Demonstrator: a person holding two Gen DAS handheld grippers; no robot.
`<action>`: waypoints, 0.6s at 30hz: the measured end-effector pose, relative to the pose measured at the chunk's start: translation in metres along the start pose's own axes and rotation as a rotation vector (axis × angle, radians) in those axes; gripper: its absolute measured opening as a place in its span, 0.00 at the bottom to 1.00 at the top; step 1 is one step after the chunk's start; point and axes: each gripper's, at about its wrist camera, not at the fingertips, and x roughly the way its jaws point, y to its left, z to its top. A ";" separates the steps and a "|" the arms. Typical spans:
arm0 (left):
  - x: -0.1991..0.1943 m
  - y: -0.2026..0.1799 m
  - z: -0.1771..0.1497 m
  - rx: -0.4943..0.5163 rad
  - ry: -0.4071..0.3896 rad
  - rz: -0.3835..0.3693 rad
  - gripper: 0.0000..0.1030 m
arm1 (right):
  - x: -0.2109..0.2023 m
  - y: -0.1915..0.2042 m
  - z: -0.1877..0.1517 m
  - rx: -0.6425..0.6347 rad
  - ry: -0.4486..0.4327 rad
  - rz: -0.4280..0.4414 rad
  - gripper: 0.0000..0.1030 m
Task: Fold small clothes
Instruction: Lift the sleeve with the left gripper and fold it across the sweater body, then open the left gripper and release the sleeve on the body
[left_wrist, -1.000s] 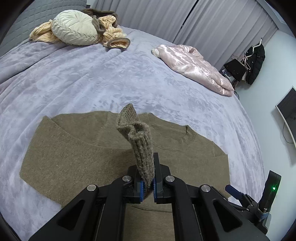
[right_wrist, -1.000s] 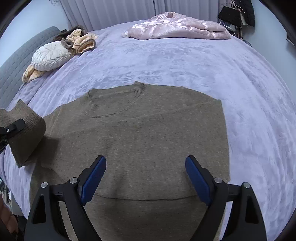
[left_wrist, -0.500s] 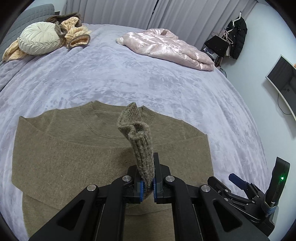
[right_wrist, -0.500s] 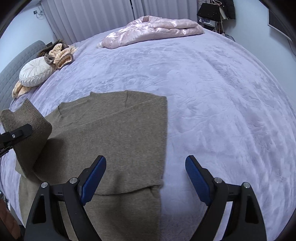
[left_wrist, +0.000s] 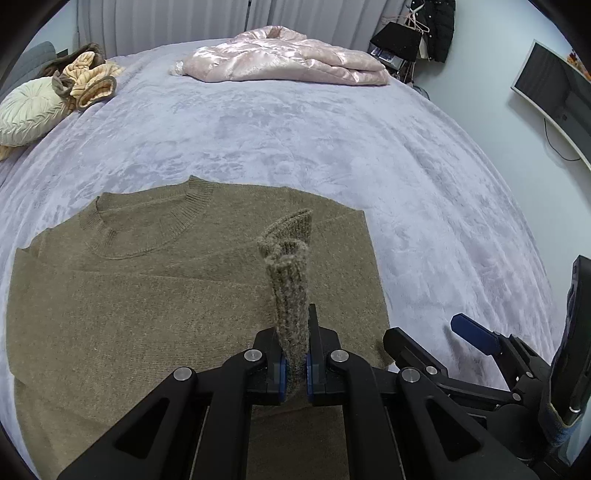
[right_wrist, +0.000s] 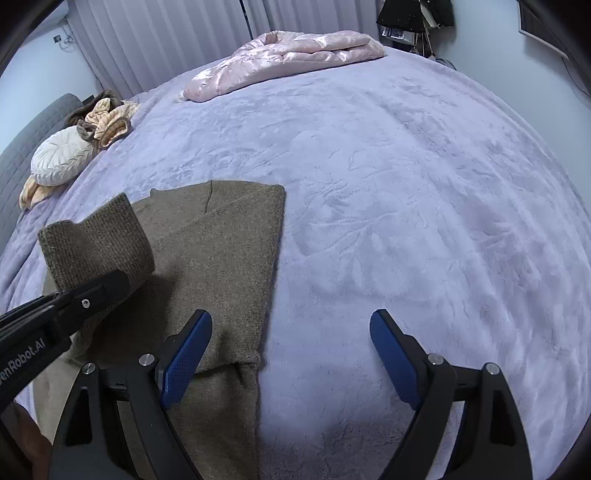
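Left fingers (left_wrist: 294, 369) pinch the sweater's cuff (left_wrist: 288, 266) upright; right fingers (right_wrist: 291, 354) spread beside its edge.

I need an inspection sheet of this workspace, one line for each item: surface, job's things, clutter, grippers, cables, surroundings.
Surface: bed covered with a lilac plush blanket, lightly creased.
Job's things: brown sweater lying flat, neck toward the far side; its ribbed cuff is lifted off the body.
Clutter: pink quilted jacket at the far edge; round cream cushion and tan knit bundle at the far left.
Grippers: left gripper shut on the cuff; right gripper open, empty, over the sweater's right edge and bare blanket.
Cables: one thin cable hanging below the wall screen.
Surroundings: pale curtains behind the bed; dark clothes on a rack in the corner.
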 end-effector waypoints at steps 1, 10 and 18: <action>0.005 -0.002 -0.001 0.004 0.008 0.004 0.07 | 0.001 -0.002 0.000 0.003 0.002 0.000 0.87; 0.033 0.011 -0.010 -0.043 0.102 -0.072 0.08 | 0.003 -0.010 -0.005 0.019 0.011 -0.003 0.87; 0.038 0.023 -0.011 -0.065 0.190 -0.186 0.32 | -0.002 -0.010 -0.004 0.049 0.007 0.039 0.87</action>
